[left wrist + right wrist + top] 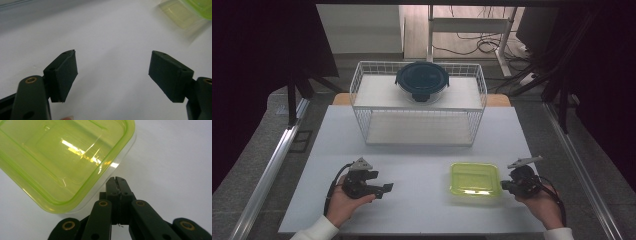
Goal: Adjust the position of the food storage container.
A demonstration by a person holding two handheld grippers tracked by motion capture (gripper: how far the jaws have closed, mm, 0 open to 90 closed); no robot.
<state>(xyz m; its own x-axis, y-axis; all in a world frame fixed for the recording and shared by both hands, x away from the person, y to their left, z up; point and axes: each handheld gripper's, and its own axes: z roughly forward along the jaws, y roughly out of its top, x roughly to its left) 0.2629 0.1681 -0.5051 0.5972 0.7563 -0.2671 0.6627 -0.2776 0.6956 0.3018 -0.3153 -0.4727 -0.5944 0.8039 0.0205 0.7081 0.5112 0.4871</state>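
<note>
A square container with a lime-green lid [475,179] [62,157] lies on the white table [412,165] at the front right. My right gripper [504,186] [117,180] rests just to its right, jaws shut with nothing between them, tips next to the container's edge. At the front left my left gripper [386,189] [112,72] stands open over bare table, jaws wide apart, pointing right toward the container, whose corner [190,10] appears far off. A round container with a dark blue lid [422,80] sits on top of the white wire rack [362,95] at the back.
The wire rack has a lower shelf [419,130] that holds nothing. Metal rails [277,160] run along both sides of the table. Cables and a desk frame [472,25] lie on the floor beyond.
</note>
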